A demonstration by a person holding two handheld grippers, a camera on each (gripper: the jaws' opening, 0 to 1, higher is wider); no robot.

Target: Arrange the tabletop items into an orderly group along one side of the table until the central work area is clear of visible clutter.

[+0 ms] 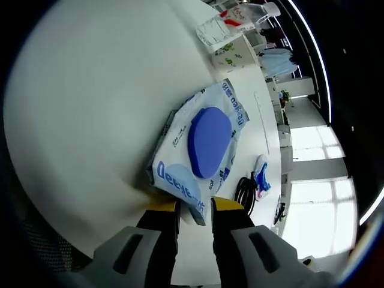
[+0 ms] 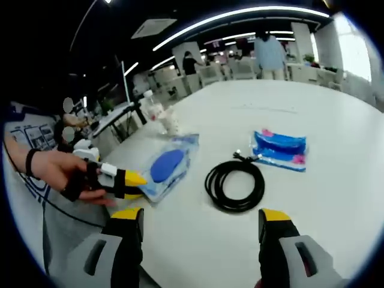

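Observation:
A wet-wipes pack [image 1: 207, 141] with a blue oval lid lies flat on the white table [image 1: 90, 108]. My left gripper [image 1: 195, 207] has its yellow-tipped jaws close together on the pack's near corner. The right gripper view also has the pack [image 2: 168, 165], with the left gripper [image 2: 131, 182] at its edge, held by a person's hand [image 2: 54, 171]. My right gripper [image 2: 201, 217] hangs open over the table's near side, with nothing between its jaws. Beyond it lie a coiled black cable [image 2: 235, 183] and a small blue packet with pink spots [image 2: 279, 149].
A clear bottle [image 2: 151, 108] and a paper cup [image 2: 171, 123] stand behind the wipes pack near the table's edge. The cable [image 1: 245, 191] and the blue packet [image 1: 261, 177] lie right of the pack. People and chairs are far behind the table [image 2: 336, 198].

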